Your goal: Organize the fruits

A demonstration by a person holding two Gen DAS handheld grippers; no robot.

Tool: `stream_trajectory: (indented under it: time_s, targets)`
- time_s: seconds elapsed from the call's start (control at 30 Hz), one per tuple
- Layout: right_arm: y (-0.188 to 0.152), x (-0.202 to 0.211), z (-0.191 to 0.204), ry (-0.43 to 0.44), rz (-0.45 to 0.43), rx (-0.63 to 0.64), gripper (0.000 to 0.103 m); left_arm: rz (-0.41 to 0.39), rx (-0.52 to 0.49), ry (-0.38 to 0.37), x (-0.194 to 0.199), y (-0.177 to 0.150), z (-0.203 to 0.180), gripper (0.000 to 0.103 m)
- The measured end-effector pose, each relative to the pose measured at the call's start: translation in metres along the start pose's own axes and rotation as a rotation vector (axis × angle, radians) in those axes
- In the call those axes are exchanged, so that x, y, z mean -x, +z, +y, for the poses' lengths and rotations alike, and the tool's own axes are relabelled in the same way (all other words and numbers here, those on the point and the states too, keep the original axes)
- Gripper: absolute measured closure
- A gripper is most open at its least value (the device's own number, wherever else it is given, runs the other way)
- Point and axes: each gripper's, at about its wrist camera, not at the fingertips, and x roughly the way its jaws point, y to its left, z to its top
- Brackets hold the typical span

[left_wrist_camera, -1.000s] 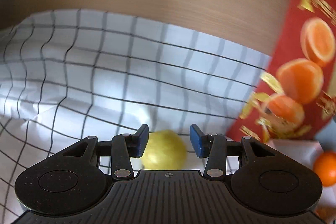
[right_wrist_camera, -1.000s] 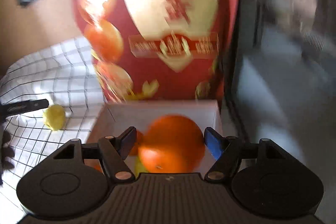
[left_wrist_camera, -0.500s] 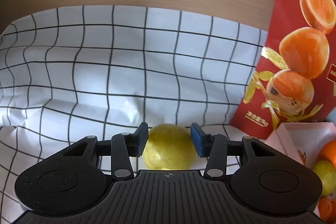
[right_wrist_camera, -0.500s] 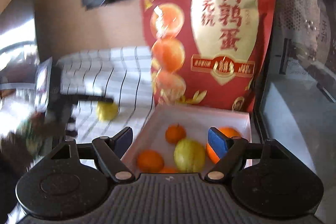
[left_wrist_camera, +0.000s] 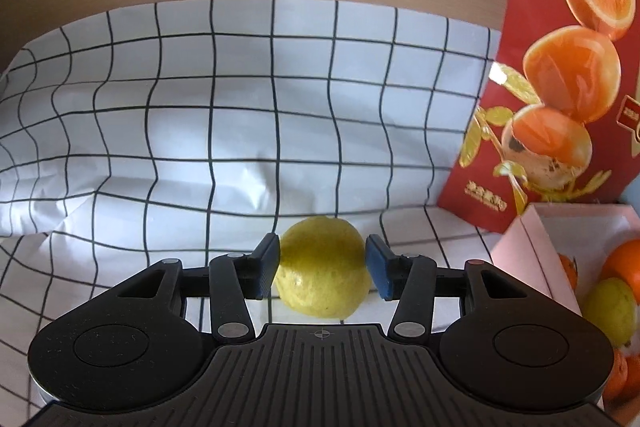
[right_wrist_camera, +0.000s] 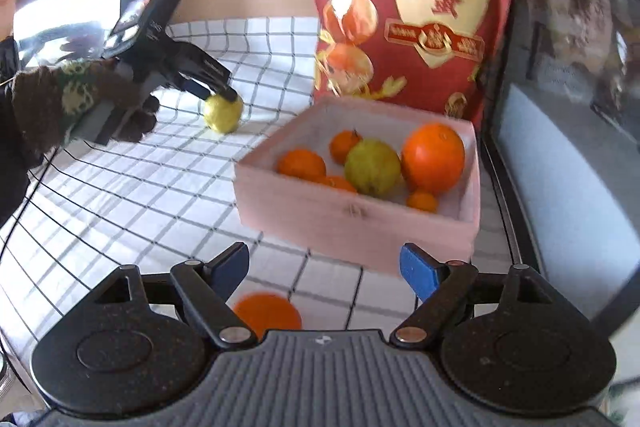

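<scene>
A second ago my left tongs [left_wrist_camera: 322, 267] were standing narrower around the round yellow lemon-like fruit [left_wrist_camera: 323, 267]; now their jaws are opening, with the fruit sitting between the blue pads and a thin gap showing on the right side. The fruit is resting on the white cloth with a black grid [left_wrist_camera: 240, 107] that is covering the worktop. From my right-hand camera I am seeing the same fruit [right_wrist_camera: 223, 114] under the left tongs [right_wrist_camera: 216, 89], with my gloved left hand [right_wrist_camera: 80, 99] gripping the handle.

My right tongs [right_wrist_camera: 324, 267] have changed more. A second ago a large orange was filling the space between their pads, low over the pale pink square box [right_wrist_camera: 360, 223]. Now they are pulled back from the box, their jaws are opening, and nothing is sitting between the pads. The big round orange [right_wrist_camera: 433, 157] is lying inside the box at its right side, beside a yellow-green fruit [right_wrist_camera: 372, 167] and several small orange mandarins [right_wrist_camera: 302, 165].

One more small orange fruit [right_wrist_camera: 267, 313] is lying on the cloth just below my right tongs, partly hidden by their body. Behind the box the tall red and gold snack bag [right_wrist_camera: 416, 7] is standing upright, nearly touching the box's back wall. The box is lying between my right tongs and that bag, and well apart from the yellow fruit on the left.
</scene>
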Motion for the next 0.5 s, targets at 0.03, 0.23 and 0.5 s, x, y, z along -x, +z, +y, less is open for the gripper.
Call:
stream_trajectory:
  time_s: [0.03, 0.23, 0.5]
  targets:
    - [-0.005, -0.002, -0.001, 0.000, 0.006, -0.014, 0.020, -0.007, 0.009, 0.003, -0.002, 0.000, 0.000, 0.050]
    - [-0.026, -0.009, -0.012, 0.036, -0.011, -0.110, 0.019, 0.008, 0.048, 0.004, -0.005, 0.006, 0.004, 0.050]
    - [-0.033, -0.009, -0.004, 0.092, -0.058, -0.066, 0.019, 0.056, -0.003, 0.031, -0.001, 0.004, 0.000, 0.045]
